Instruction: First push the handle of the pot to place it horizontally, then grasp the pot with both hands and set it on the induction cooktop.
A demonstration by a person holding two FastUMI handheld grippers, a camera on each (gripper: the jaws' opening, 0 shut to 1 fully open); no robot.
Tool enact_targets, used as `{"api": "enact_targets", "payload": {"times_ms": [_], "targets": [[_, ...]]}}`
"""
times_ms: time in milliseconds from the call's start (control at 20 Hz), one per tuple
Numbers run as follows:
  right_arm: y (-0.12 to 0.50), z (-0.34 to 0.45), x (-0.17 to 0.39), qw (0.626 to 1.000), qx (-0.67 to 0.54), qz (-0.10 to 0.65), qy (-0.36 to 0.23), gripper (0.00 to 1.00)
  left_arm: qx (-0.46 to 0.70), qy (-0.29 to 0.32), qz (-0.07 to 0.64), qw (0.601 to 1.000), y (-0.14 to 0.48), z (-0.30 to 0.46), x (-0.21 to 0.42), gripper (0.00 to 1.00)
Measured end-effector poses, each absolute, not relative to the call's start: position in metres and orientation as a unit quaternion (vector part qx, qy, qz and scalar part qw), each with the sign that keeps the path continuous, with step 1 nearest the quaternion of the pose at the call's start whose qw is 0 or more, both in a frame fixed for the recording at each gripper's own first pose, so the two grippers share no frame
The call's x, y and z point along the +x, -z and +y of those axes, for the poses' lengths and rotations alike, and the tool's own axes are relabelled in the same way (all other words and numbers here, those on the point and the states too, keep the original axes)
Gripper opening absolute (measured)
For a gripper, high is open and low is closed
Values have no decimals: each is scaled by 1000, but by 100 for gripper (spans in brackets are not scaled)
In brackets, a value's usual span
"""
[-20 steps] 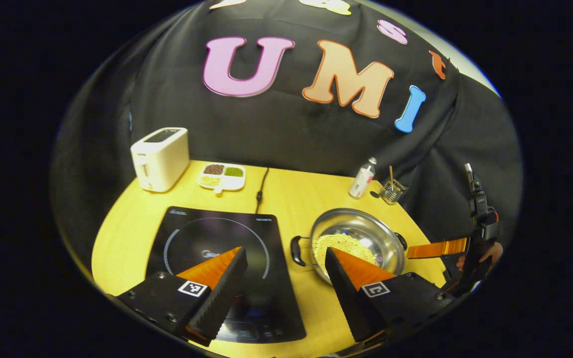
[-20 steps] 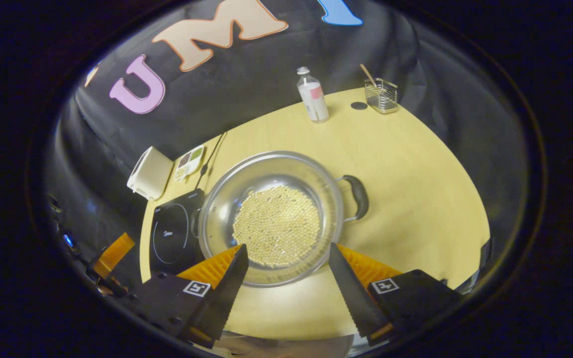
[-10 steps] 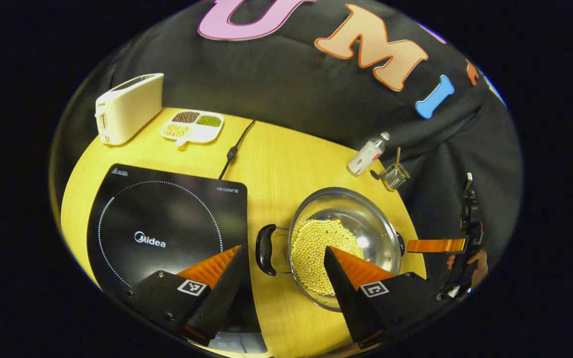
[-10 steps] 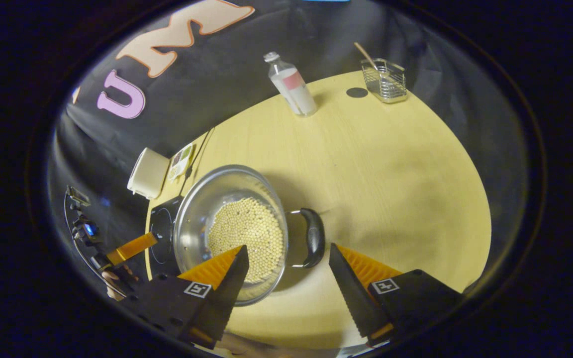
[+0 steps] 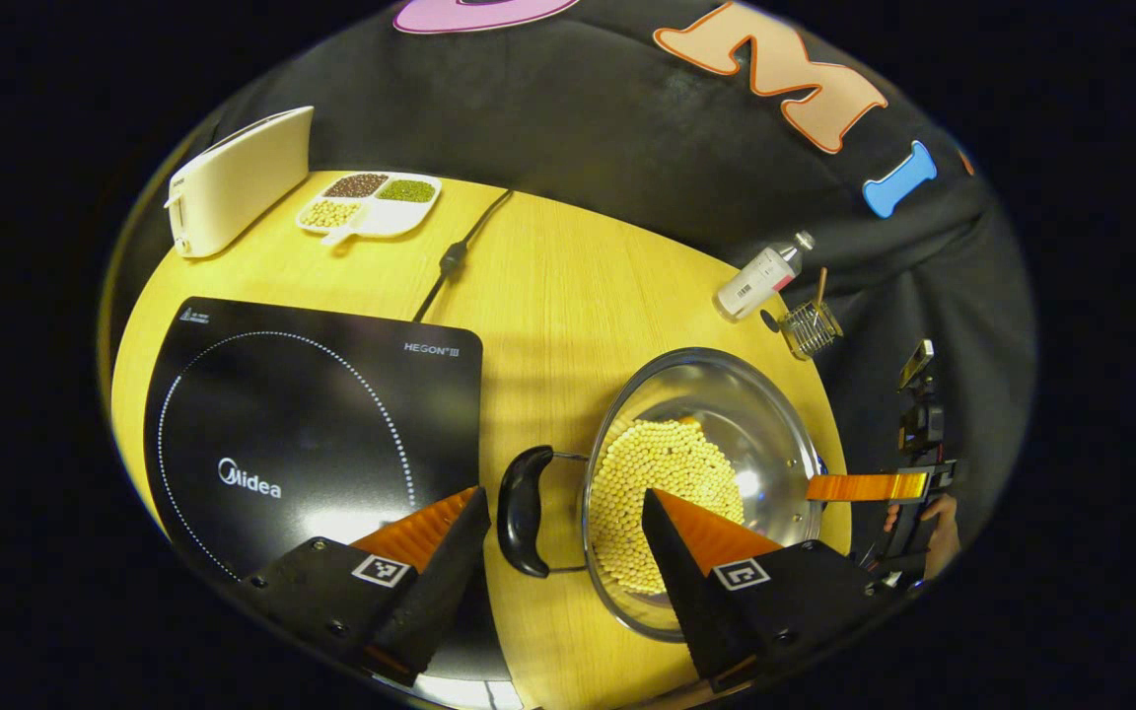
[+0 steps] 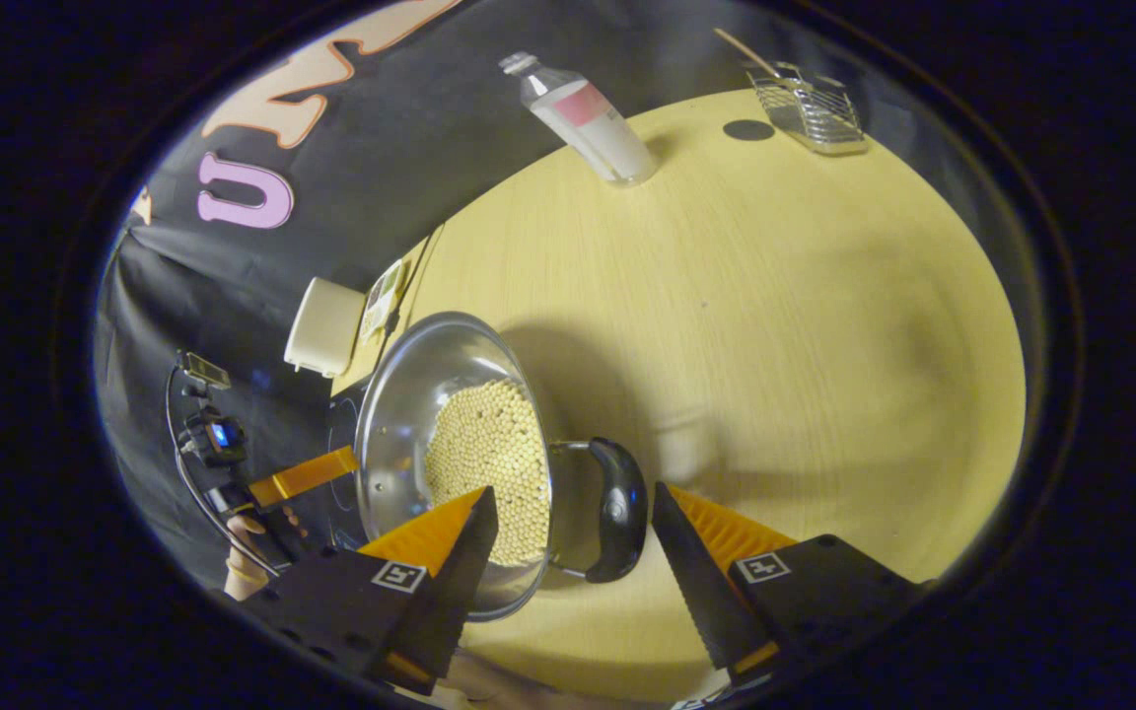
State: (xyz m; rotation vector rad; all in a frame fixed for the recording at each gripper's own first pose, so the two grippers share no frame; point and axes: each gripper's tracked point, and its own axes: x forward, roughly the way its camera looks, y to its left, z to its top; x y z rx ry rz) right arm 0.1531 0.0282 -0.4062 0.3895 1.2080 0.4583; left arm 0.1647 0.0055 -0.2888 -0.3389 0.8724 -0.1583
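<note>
Left tool (image 5: 563,513): fingers wide apart, holding nothing, one black pot handle (image 5: 523,510) between them.
Right tool (image 6: 568,513): spread likewise, other handle (image 6: 619,508) between.
Pot (image 5: 765,434): one, holding beans, on counter (image 5: 548,286) beside induction cooktop (image 5: 312,394).
Behind the pot: one bottle (image 5: 760,281), one wire basket (image 5: 810,328).

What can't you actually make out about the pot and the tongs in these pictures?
- Left gripper view: the pot hides its own far handle; the right tongs' tip ends at that rim, contact unclear.
- Right gripper view: the induction cooktop is mostly hidden behind the pot.
- Right gripper view: the left tongs are small and far off, opening unreadable.
- Both views: how close each near handle sits to the fingers is unclear.
</note>
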Motion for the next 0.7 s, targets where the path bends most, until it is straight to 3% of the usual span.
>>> {"api": "enact_targets", "payload": {"times_ms": [100,150,200,250,400,450,500,550,600,650,700], "targets": [[410,32,152,773,183,565,-220,88,-151,79,430,887,293,5,167,95],[412,34,151,768,186,570,-223,76,-140,79,429,889,295,5,172,95],[414,36,150,763,190,574,-227,82,-131,79,433,888,297,4,175,95],[415,37,151,761,193,576,-228,72,-121,78,437,888,299,4,176,95],[433,37,152,759,184,583,-223,70,-76,65,459,883,308,8,177,91],[432,36,152,754,189,588,-225,49,-57,56,469,880,310,10,176,85],[430,33,153,753,188,589,-226,46,-40,50,475,878,312,11,176,87],[430,32,154,753,186,588,-228,46,-21,42,481,875,314,14,176,75],[430,33,151,753,183,588,-233,46,-9,37,489,871,318,17,177,77],[432,32,155,753,180,588,-233,47,-4,34,487,873,314,16,178,64],[438,37,152,753,191,585,-233,48,-5,34,487,873,313,15,178,61]]}}
